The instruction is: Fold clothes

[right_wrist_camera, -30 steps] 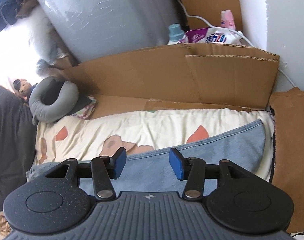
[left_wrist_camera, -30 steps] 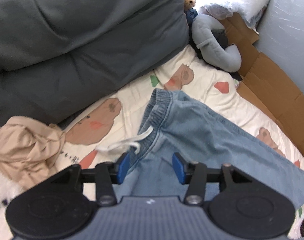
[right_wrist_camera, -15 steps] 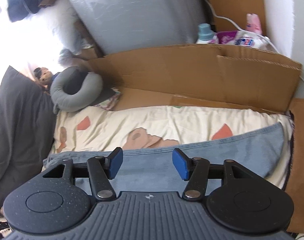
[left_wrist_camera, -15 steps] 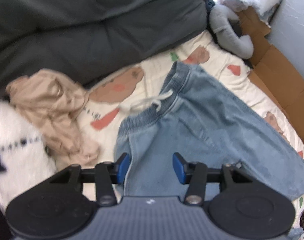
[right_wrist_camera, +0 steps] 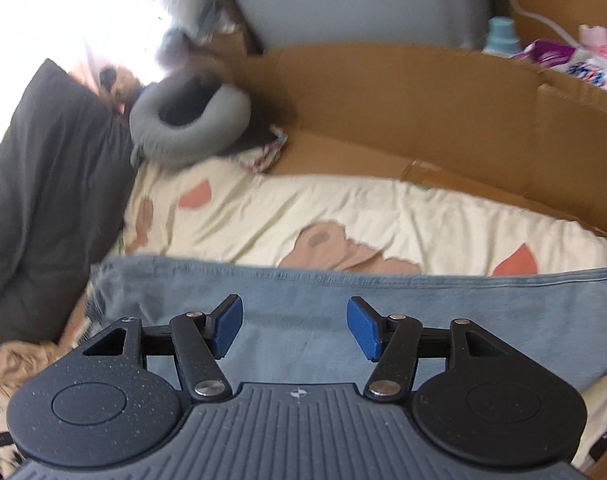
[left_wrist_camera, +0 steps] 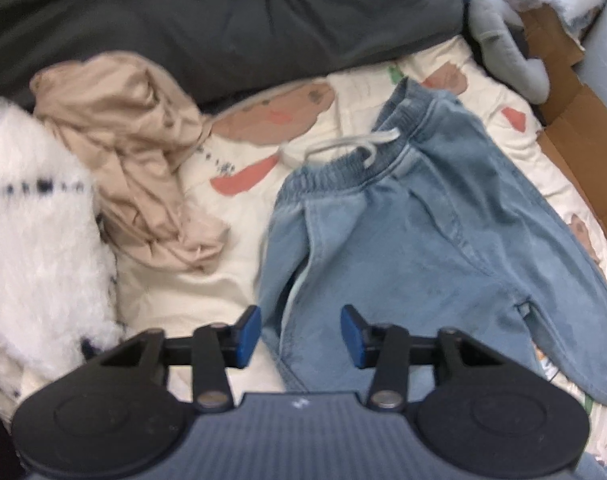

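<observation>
Home bedroom: bed with cream cartoon-print sheet (left_wrist_camera: pixel 239 152), dark grey duvet (left_wrist_camera: pixel 223 20), grey U-shaped neck pillow (right_wrist_camera: pixel 187 120), flattened brown cardboard (right_wrist_camera: pixel 423 112) alongside, laundry detergent bottles (right_wrist_camera: pixel 501 36) behind.

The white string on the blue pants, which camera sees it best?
The left wrist view. There the white drawstring lies looped at the gathered waistband of the blue pants, in plain sight. The right wrist view shows only a plain stretch of the pants, with no string visible.
</observation>
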A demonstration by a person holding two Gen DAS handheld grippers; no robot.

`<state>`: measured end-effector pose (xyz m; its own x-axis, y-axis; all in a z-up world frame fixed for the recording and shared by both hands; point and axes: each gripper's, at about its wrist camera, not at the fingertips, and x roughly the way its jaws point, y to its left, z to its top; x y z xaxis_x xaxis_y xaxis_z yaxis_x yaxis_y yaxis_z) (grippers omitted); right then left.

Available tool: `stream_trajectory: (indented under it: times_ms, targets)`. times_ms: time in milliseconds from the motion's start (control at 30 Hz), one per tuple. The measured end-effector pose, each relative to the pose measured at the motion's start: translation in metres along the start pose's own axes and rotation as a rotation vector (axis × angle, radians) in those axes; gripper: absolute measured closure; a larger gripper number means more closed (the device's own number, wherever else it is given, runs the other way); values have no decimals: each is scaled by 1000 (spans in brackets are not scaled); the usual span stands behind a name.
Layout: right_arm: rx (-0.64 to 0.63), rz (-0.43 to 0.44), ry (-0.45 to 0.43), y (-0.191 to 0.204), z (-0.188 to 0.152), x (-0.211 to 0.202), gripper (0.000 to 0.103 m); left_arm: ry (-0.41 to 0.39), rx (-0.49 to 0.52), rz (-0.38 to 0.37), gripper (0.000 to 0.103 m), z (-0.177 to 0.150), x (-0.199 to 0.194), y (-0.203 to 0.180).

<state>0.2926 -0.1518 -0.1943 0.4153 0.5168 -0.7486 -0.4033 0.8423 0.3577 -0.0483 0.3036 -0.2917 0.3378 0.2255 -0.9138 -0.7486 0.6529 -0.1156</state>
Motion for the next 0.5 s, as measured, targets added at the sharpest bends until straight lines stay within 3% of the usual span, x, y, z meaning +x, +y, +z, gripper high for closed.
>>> stream_trajectory:
  times_ms: [33,233,500]
  targets:
    - [-6,2,9,4,-3,9,38,-8,-12,-3,71,-1,2,3]
    - [-68,50,68,30,-24,56,39,-52,-47,25,71,-4,14,21]
    - [-137,81,150,52,-59,85,38,-71,-62,19,71,2,51,34]
